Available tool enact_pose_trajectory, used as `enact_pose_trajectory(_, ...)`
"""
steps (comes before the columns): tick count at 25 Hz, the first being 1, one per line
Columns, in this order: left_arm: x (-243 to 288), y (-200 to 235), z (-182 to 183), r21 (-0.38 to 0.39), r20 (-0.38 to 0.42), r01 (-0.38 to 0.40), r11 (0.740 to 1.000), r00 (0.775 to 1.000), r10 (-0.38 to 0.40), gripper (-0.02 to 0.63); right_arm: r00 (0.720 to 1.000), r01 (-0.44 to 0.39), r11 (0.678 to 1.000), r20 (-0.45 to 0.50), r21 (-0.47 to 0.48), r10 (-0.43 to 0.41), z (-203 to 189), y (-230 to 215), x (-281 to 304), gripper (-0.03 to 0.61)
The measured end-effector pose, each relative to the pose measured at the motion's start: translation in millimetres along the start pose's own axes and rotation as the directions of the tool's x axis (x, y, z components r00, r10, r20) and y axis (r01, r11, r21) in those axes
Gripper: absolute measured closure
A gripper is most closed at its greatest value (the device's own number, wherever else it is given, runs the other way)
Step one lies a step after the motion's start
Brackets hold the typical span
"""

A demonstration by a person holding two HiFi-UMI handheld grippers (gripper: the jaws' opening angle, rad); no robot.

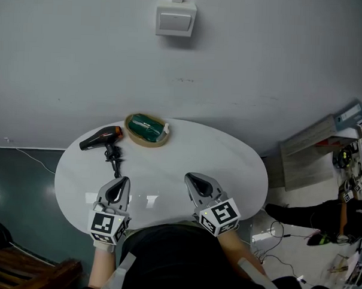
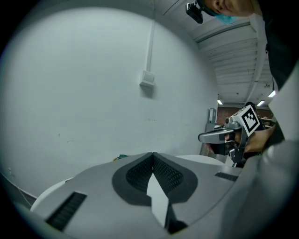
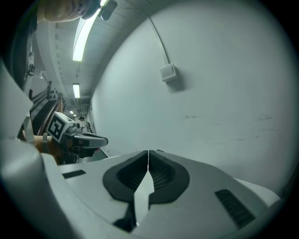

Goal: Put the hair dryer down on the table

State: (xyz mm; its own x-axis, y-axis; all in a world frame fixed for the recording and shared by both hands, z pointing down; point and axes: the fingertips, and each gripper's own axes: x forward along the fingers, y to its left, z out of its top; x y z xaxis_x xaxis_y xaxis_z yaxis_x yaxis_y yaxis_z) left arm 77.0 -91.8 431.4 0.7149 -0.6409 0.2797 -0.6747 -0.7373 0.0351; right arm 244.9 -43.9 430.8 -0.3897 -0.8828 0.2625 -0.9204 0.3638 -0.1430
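Note:
A black hair dryer (image 1: 101, 138) with an orange band lies on the white oval table (image 1: 228, 167) at its far left, its cord (image 1: 114, 164) trailing toward me. My left gripper (image 1: 120, 181) hovers over the near left of the table, just short of the cord, shut with nothing in it. The right gripper (image 1: 190, 178) is over the near middle, also shut and empty. In the left gripper view the left gripper (image 2: 153, 154) has its tips touching, and the right gripper (image 2: 205, 137) shows at the side. The right gripper view shows the right gripper (image 3: 148, 152) with its tips meeting too.
A tan bowl (image 1: 147, 130) with green contents sits at the table's far edge, right of the dryer. A wall switch (image 1: 175, 19) is on the grey wall behind. Shelving and cables (image 1: 342, 160) crowd the floor at right; a wooden bench (image 1: 25, 272) is at lower left.

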Motion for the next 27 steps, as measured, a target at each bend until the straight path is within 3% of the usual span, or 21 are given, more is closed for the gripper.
enact_pose_trajectory(6, -5.6, 10.0, -0.9, 0.006, -0.009, -0.003, 1.000, 1.000, 0.003, 0.604, 0.999, 0.032, 0.999, -0.032, -0.031, -0.033, -5.8, 5.7, 6.4, 0.561)
enact_pose_trajectory(27, -20.0, 27.1, -18.1, -0.010, -0.048, -0.054, 0.998, 0.997, 0.053, 0.605, 0.998, -0.021, 1.000, -0.060, 0.001, 0.021, -14.4, 21.0, 22.0, 0.561)
